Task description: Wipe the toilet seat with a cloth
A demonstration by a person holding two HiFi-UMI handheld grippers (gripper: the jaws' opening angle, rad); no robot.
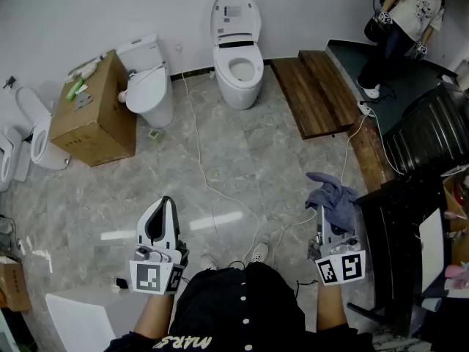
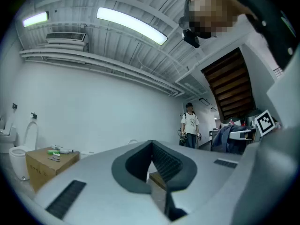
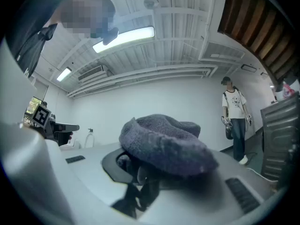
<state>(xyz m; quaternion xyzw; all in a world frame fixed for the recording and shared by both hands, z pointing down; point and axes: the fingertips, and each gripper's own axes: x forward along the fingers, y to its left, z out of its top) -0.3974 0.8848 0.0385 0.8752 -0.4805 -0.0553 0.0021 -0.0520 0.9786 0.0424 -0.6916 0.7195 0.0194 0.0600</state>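
A white toilet (image 1: 238, 68) stands against the far wall with its lid (image 1: 236, 15) raised and its seat (image 1: 242, 70) down. Both grippers are held low, near the person's body and far from the toilet. My right gripper (image 1: 324, 213) is shut on a crumpled blue-grey cloth (image 1: 333, 195), which bunches over its jaw tips. In the right gripper view the cloth (image 3: 164, 144) hides the tips. My left gripper (image 1: 162, 205) is shut with nothing in it; its dark pads (image 2: 164, 161) meet at the tip.
A second white toilet (image 1: 150, 86) and a cardboard box (image 1: 91, 112) stand at the back left. A wooden platform (image 1: 319, 90) lies to the right of the toilet. A white cable (image 1: 201, 160) runs across the marble floor. A person (image 1: 407, 20) stands at the far right, beside dark furniture (image 1: 429, 134).
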